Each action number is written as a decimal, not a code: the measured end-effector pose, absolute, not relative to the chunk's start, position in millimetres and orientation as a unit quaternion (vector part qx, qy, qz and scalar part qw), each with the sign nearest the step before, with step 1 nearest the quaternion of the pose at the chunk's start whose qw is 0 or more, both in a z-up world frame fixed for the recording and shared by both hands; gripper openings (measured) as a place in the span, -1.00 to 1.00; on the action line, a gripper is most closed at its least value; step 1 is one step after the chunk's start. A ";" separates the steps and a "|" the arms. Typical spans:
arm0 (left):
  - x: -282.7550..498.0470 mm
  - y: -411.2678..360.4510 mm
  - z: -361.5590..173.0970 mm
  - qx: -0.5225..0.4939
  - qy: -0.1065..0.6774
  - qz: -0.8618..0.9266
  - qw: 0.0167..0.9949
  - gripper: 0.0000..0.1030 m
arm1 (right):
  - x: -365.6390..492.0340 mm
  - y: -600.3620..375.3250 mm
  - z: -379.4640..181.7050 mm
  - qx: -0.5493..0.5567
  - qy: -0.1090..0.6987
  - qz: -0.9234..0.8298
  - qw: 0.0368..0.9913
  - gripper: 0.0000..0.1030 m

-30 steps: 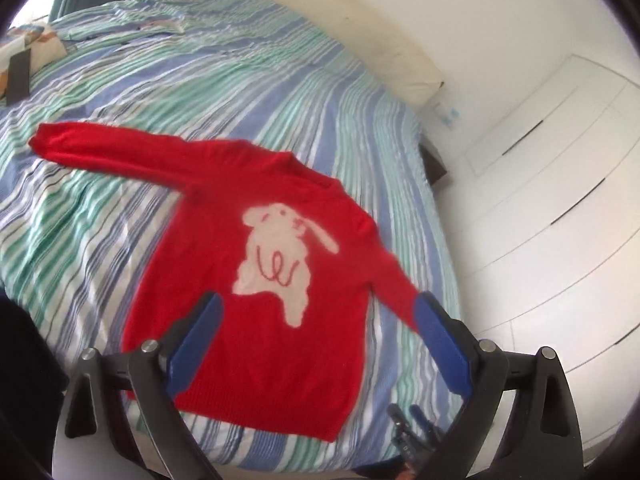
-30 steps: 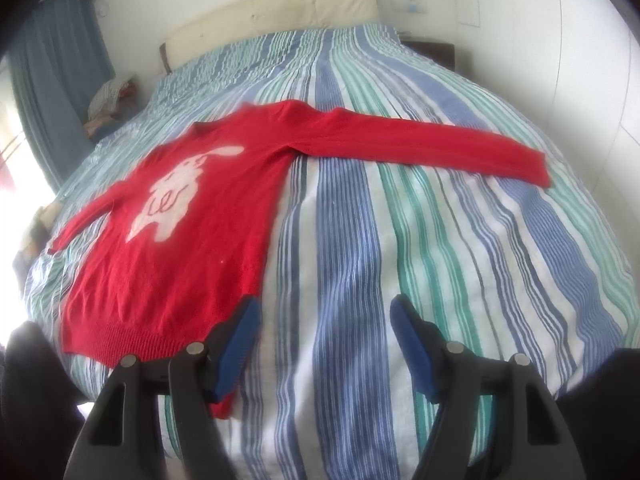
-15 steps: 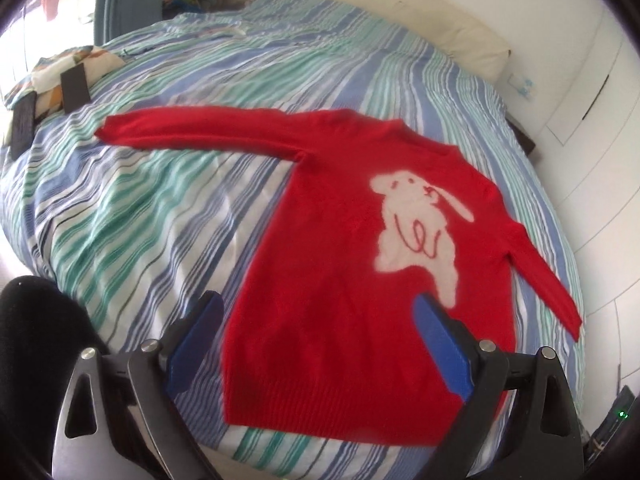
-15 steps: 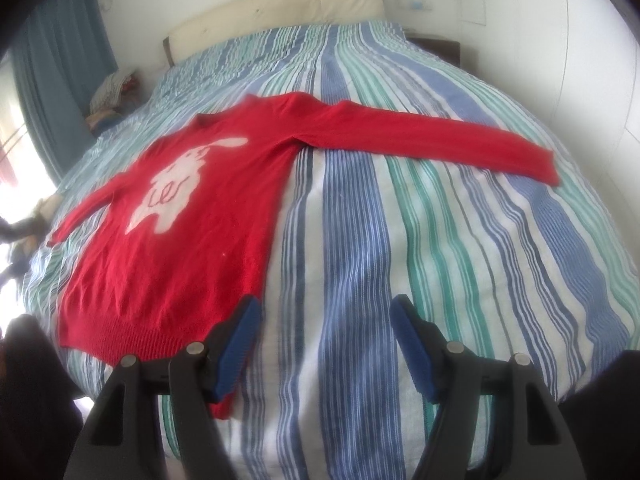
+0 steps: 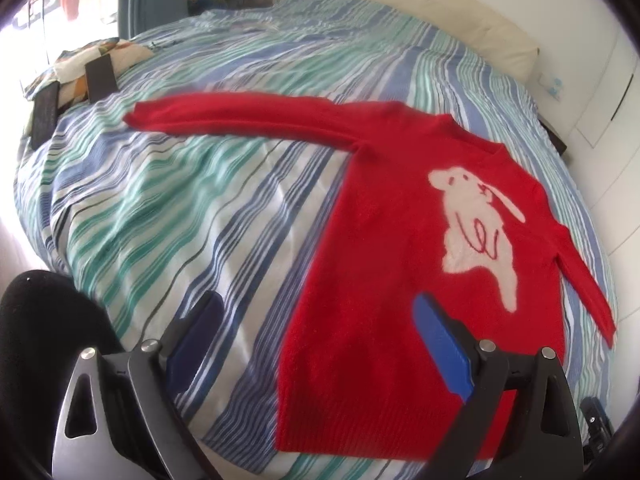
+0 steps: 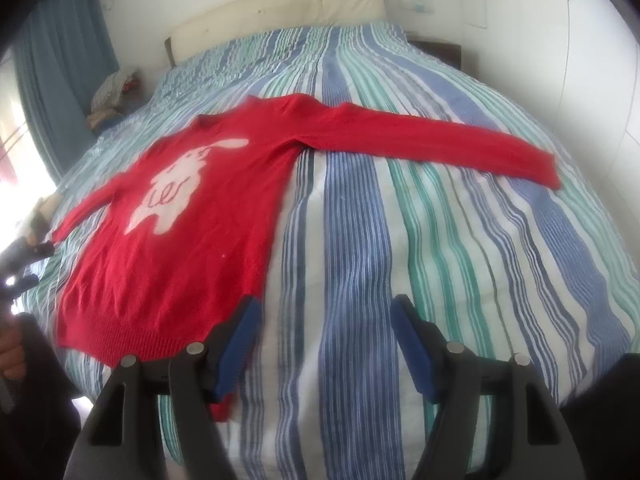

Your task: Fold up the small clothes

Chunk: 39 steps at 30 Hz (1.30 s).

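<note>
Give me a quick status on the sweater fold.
Left gripper and right gripper open, holding nothing. Red sweater flat on striped bed, sleeves spread, unfolded. Nothing in the way.

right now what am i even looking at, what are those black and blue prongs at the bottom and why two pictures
Those prongs are two handheld grippers; a person holds one in each hand. Each carries a wide-angle camera looking forward along its two blue-padded fingers, so one picture comes from the left gripper and the other from the right gripper. Both are open and hold nothing. Ahead is a bed with a striped cover. A red sweater with a white rabbit design lies flat on it, sleeves spread, not yet folded. The rounded bulge is lens distortion.
</note>
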<state>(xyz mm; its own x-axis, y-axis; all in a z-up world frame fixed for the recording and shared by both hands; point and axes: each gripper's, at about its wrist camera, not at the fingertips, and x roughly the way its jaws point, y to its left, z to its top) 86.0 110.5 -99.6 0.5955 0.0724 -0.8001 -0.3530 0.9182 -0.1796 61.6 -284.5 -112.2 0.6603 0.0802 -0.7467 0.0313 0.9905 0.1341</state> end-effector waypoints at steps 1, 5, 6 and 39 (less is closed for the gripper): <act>84.9 110.8 -100.2 -0.161 0.432 0.122 0.879 0.87 | 61.8 -284.8 -112.5 0.068 0.412 0.013 0.908 0.31; 82.9 110.0 -99.4 -0.151 0.426 0.127 0.883 0.87 | 61.2 -284.4 -111.8 0.068 0.411 0.014 0.909 0.31; 82.6 109.7 -98.8 -0.150 0.425 0.127 0.884 0.87 | 61.0 -284.4 -111.8 0.067 0.411 0.014 0.909 0.31; 74.1 93.4 -78.1 -0.102 0.422 0.063 0.899 0.87 | 60.6 -291.1 -111.8 0.081 0.411 0.006 0.908 0.37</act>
<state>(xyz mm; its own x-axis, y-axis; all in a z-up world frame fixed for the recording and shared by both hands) 74.1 93.4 -78.1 0.6356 0.0281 -0.7715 -0.2001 0.9712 -0.1294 60.6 -291.1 -111.8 0.6628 0.0765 -0.7449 0.0561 0.9869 0.1512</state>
